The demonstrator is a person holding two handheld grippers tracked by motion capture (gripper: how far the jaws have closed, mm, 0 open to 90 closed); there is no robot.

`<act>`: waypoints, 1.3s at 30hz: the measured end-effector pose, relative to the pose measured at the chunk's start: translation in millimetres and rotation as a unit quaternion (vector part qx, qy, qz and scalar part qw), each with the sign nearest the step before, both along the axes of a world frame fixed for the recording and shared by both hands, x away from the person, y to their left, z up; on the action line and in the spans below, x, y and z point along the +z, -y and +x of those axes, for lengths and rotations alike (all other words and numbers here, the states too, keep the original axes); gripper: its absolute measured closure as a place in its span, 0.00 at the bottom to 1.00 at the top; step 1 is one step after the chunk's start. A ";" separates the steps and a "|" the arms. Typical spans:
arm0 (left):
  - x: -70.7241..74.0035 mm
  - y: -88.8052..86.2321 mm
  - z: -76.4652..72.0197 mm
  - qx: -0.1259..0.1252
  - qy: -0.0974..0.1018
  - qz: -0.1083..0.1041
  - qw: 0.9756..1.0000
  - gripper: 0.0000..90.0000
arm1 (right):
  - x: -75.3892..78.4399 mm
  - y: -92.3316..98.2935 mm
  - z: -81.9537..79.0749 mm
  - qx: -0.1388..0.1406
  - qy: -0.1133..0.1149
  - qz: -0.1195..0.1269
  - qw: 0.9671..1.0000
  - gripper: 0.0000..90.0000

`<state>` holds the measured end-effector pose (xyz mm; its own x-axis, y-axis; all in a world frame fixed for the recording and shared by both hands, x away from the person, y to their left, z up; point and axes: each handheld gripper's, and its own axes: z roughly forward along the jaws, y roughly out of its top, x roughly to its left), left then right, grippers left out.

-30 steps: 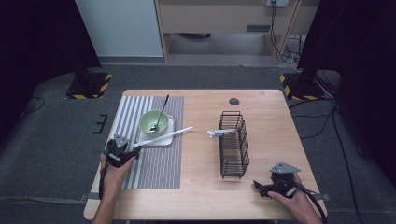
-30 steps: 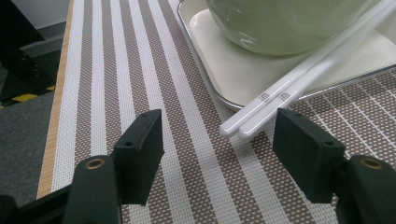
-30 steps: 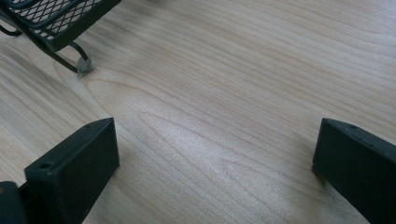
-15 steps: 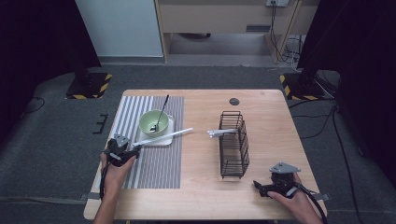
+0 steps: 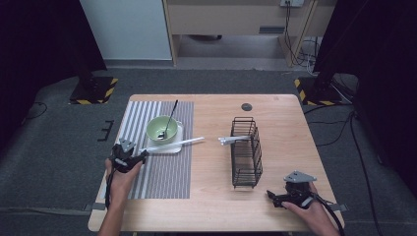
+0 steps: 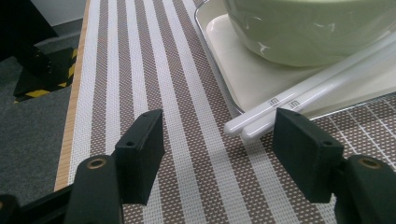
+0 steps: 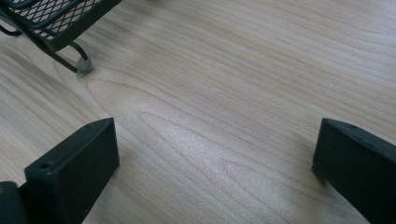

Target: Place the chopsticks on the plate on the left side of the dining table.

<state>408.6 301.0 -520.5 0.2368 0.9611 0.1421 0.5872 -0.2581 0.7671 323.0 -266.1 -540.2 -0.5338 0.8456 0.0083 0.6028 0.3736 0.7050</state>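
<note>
Left claw (image 5: 139,156): held in left hand (image 5: 120,172) over the near left part of the striped placemat (image 5: 167,172); jaws spread wide, gripping nothing. In left gripper view (image 6: 219,154), jaws low over the mat, rounded ends of the white chopsticks (image 6: 261,122) lying in the gap, nearer the right-hand jaw, not seen touching either.

White chopsticks (image 5: 172,144): a pair laid side by side, resting across the near edge of the white tray (image 5: 167,147), near ends on the mat, far ends reaching out over bare wood.

White tray (image 6: 243,79): square, shallow, set on the placemat.

Green bowl (image 5: 162,129): standing on the tray, upright; dark-handled spoon (image 5: 169,118) inside, handle leaning out over the far rim. In left gripper view, bowl (image 6: 317,28) just behind the chopsticks.

Right claw (image 5: 274,196): held in right hand (image 5: 310,209) at the near right corner of the tabletop (image 5: 216,196); jaws wide apart, holding nothing. In right gripper view (image 7: 215,163), bare wood grain between the jaws.

Black wire basket (image 5: 246,152): standing on the tabletop, well apart from the mat, near the right claw; one foot and mesh corner (image 7: 56,28) at upper left of right gripper view.

White utensil (image 5: 233,140): sticking out of the basket's left side; kind cannot be told.

Dark round disc (image 5: 246,106): at the far edge of the tabletop.
</note>
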 end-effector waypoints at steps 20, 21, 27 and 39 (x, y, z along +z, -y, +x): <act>-3.1 -6.2 4.1 0.010 -0.002 -0.019 1.000 0.38 | 0.1 0.0 0.0 0.000 -0.001 0.000 1.000 0.00; -3.1 -6.0 4.2 0.010 -0.002 -0.019 1.000 0.38 | 0.0 0.1 0.0 0.000 0.000 0.000 1.000 0.00; -4.3 -5.2 5.8 0.010 -0.004 -0.017 1.000 0.37 | 0.0 0.1 0.0 0.000 0.000 0.000 1.000 0.00; -3.5 -6.9 8.1 0.013 -0.006 -0.015 1.000 0.37 | 0.0 0.1 0.0 0.000 0.000 0.000 1.000 0.00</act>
<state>416.7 308.0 -524.0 0.2123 0.9708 0.1114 0.6023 -0.2198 0.7674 323.0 -266.2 -540.2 -0.5344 0.8452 0.0084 0.6031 0.3743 0.7044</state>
